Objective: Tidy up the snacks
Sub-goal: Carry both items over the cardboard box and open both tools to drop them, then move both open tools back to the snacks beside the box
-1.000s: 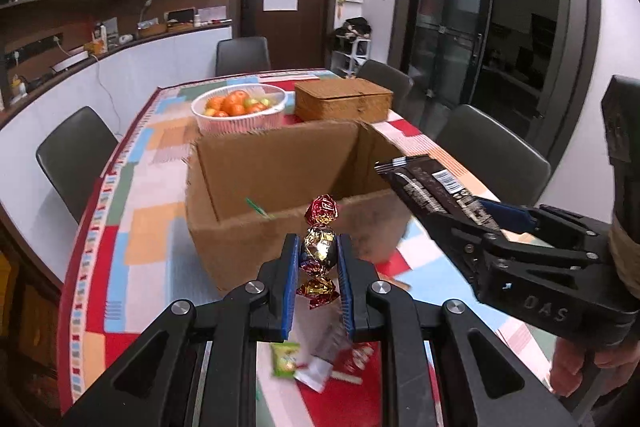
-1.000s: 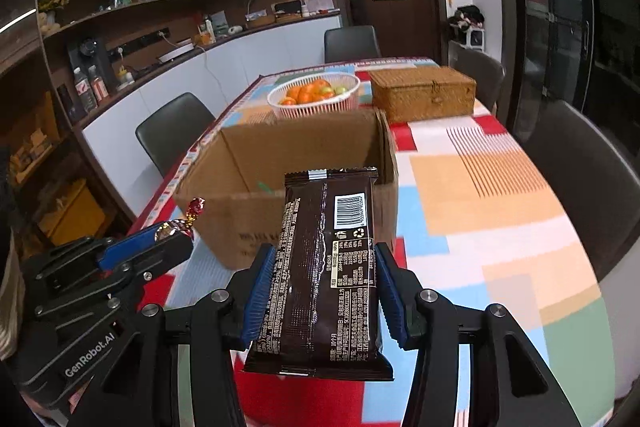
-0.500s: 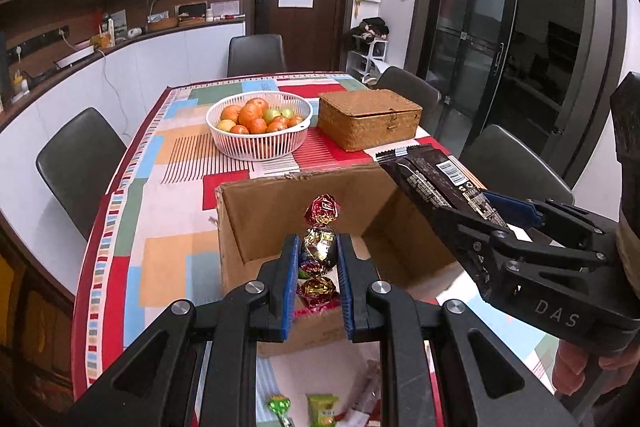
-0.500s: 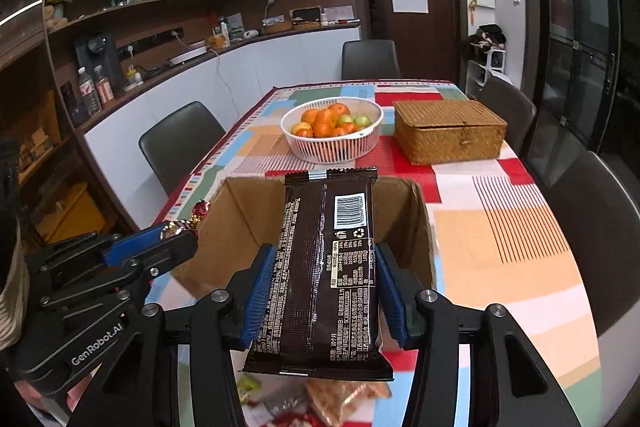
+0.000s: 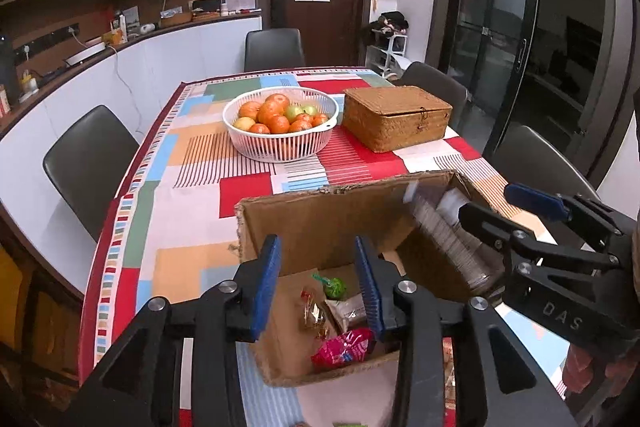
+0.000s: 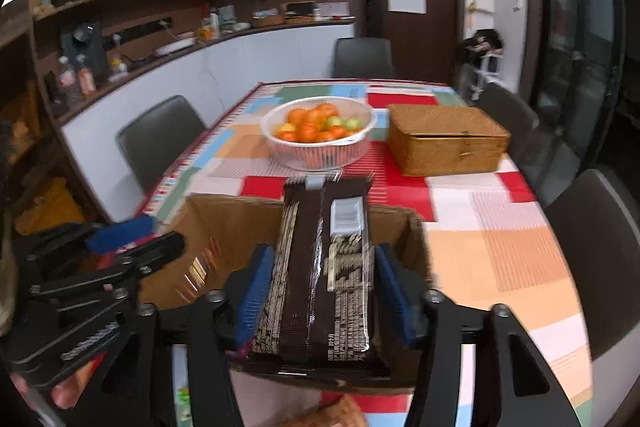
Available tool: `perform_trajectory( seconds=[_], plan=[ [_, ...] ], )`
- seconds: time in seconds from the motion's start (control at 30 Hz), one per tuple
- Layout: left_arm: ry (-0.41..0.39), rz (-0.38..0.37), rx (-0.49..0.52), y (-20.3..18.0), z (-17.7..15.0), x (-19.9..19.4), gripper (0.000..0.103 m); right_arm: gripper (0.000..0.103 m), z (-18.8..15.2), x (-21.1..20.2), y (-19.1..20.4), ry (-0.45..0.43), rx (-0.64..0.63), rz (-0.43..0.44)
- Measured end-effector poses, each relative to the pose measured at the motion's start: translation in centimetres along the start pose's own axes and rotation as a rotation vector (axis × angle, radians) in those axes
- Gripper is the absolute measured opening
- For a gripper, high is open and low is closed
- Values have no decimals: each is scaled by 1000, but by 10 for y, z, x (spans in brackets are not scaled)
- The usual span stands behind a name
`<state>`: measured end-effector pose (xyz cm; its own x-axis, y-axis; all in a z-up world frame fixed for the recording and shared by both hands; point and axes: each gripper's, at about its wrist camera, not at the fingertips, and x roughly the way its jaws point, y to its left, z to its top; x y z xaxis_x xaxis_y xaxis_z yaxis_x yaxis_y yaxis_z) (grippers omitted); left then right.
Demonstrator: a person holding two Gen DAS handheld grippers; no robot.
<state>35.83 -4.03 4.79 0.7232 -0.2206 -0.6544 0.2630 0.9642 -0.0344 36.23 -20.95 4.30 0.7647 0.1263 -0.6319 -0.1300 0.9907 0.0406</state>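
While the big table (image 5: 192, 187) with its bright patchwork cloth holds a white basket of fruit (image 5: 280, 125) and a woven lidded box (image 5: 396, 117) at the far end, the cardboard box (image 5: 320, 223) sits near the front, open at the top. Inside it I can see a few small snacks, a pink packet (image 5: 346, 345) and a little green sweet (image 5: 334, 286) among them.

The right claw (image 6: 320, 291) is over the box with its blue fingers (image 6: 256, 291) spread a little wider than the dark brown snack packet (image 6: 324, 267) between them. The picture is blurry there, so I cannot tell if the fingers are gripping the packet or have let go.

The left claw (image 5: 318, 283) is wide open above the box and has nothing in it.

What could go wrong: the long packet leans over the box's front wall, so it might catch on the edge and tip out onto the table. The two claws are close together and could bump.
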Motion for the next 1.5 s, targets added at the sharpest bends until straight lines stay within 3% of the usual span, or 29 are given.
perform_trajectory(
  seconds=[0.17,0.57,0.8,1.1,1.5],
  plan=[
    [-26,9,9,-1,-12,-19,40,59,-8,-11,5,-20,-24,-16],
    [-85,-10,9,-2,-47,-81,43,59,-44,-59,27,-36,-16,131],
    [-80,-1,7,0,-71,-99,44,59,-67,-77,38,-33,-15,145],
    [-21,-21,23,-6,-115,-100,44,59,-102,-83,39,9,-4,139],
    [100,-61,22,-12,-168,-69,44,59,-169,-61,29,178,84,131]
  ],
)
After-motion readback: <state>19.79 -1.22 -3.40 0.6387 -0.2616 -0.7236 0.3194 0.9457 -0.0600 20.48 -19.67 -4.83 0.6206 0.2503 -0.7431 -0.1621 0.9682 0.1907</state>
